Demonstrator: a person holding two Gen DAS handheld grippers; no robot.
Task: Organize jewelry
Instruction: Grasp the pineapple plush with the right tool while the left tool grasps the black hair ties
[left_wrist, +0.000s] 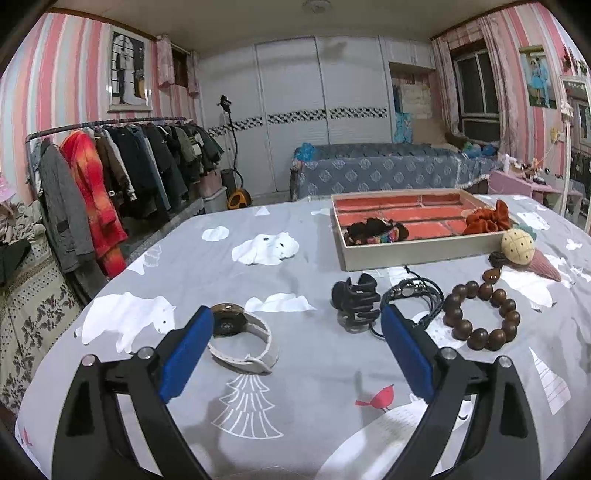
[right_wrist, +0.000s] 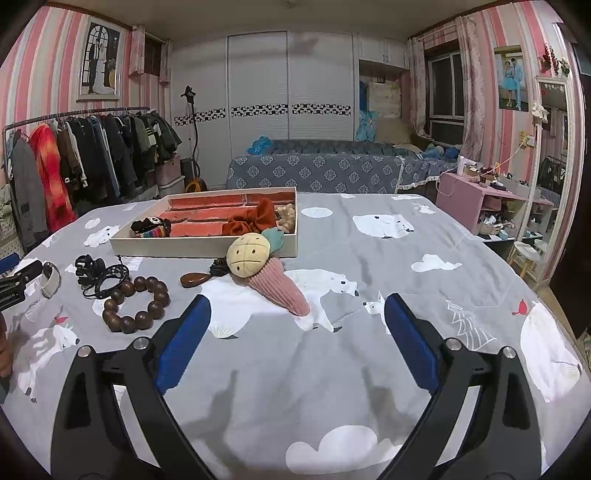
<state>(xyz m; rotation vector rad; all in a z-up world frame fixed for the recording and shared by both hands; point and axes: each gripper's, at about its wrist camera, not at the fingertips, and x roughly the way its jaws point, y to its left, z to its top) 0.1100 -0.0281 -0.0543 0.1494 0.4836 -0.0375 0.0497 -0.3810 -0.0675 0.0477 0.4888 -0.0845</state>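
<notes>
Jewelry lies loose on the bed (left_wrist: 314, 369), in a row just short of the tray (left_wrist: 417, 251), so I can take each piece in turn: watch (left_wrist: 240, 336), claw clip (left_wrist: 354, 299), cord bracelet (left_wrist: 413, 295), bead bracelet (left_wrist: 480, 314). Two scrunchies already sit in the tray's compartments. My left gripper (left_wrist: 295, 354) hangs wide apart and empty, the watch by its left finger, probably my next pick. My right gripper (right_wrist: 295, 350) is also spread, empty, near the plush clip (right_wrist: 269, 273).

Left claw (left_wrist: 297, 321) spread wide over the bedsheet (left_wrist: 314, 369), white-strapped watch (left_wrist: 242, 338) between its fingers.
</notes>
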